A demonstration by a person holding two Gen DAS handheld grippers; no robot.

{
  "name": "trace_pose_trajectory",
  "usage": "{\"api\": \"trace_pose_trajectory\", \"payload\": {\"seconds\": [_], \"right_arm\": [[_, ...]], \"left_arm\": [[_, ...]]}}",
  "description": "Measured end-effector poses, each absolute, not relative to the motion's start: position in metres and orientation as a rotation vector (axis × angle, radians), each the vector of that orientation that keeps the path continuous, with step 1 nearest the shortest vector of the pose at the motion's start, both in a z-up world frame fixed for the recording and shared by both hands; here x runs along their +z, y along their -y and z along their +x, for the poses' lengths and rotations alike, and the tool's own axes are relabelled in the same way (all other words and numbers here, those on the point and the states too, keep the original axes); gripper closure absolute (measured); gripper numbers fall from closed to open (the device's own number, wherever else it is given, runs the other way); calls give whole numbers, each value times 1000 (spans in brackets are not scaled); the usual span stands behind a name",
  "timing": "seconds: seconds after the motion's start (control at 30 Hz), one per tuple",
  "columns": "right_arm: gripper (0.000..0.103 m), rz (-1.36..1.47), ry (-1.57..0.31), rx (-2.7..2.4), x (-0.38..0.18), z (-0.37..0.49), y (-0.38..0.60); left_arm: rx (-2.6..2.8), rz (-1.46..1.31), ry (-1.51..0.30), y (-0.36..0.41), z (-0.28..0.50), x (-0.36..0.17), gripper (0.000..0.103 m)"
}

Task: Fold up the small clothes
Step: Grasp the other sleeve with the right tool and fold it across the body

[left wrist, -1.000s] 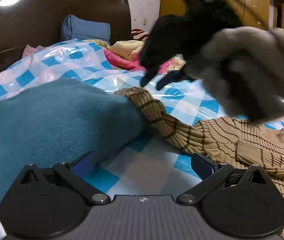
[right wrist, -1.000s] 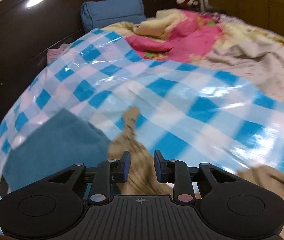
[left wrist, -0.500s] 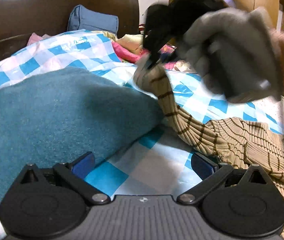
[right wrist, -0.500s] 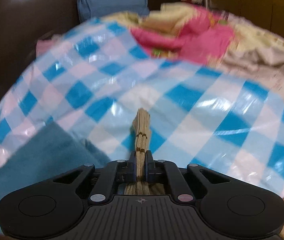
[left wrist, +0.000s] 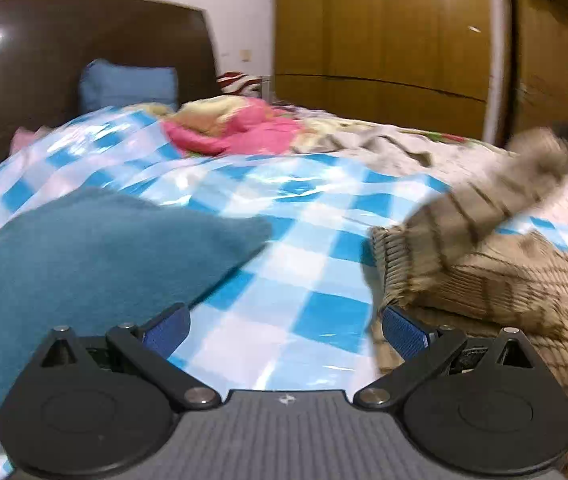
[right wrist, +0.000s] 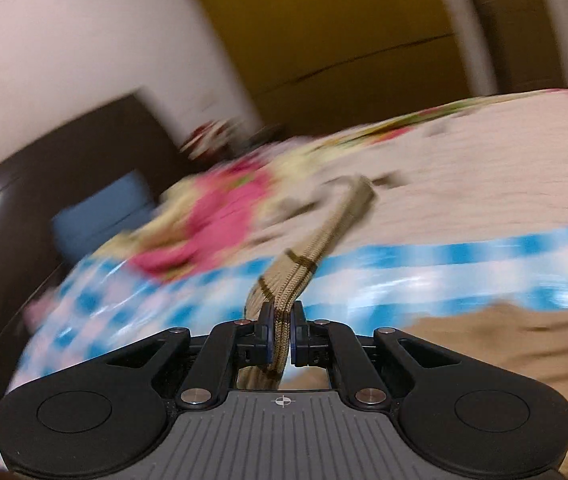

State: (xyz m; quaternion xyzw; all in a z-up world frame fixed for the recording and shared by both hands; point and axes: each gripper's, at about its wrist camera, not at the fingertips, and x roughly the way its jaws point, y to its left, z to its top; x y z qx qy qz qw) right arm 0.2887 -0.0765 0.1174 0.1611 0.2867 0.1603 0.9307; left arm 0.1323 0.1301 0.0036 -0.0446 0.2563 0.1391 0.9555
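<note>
Counted in view: two grippers, the left gripper (left wrist: 285,330) and the right gripper (right wrist: 281,338); one tan striped sweater (left wrist: 495,280), one teal garment (left wrist: 84,256); one blue-checked sheet (left wrist: 303,200) on one bed; one blue pillow (left wrist: 128,84); one pink bundle of bedding (left wrist: 236,128); one dark headboard (left wrist: 84,36); one wooden wardrobe (left wrist: 383,40)

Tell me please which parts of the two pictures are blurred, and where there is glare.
Left wrist view: the lifted sweater sleeve is smeared by motion, the blue checked sheet shines with glare, and a lamp reflects on the headboard. Right wrist view: the whole background streaks, but the right gripper and the pinched sleeve stay sharp.
</note>
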Motion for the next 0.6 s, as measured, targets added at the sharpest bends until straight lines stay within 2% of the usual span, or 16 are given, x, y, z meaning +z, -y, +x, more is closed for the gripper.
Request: {"api": "trace_pose_trajectory", "payload": {"seconds": [0.13, 0.3, 0.4, 0.6], "right_arm": [[97, 402, -614, 149, 72, 275, 160], [88, 442, -801, 46, -7, 283, 203], [88, 529, -775, 60, -15, 280, 216], [77, 655, -719, 50, -19, 278, 238]], "left_arm": [[215, 26, -546, -95, 145, 3, 0], [187, 161, -568, -67, 160, -1, 0], [178, 210, -552, -54, 168, 0, 0], [177, 270, -568, -40, 197, -7, 0]]}}
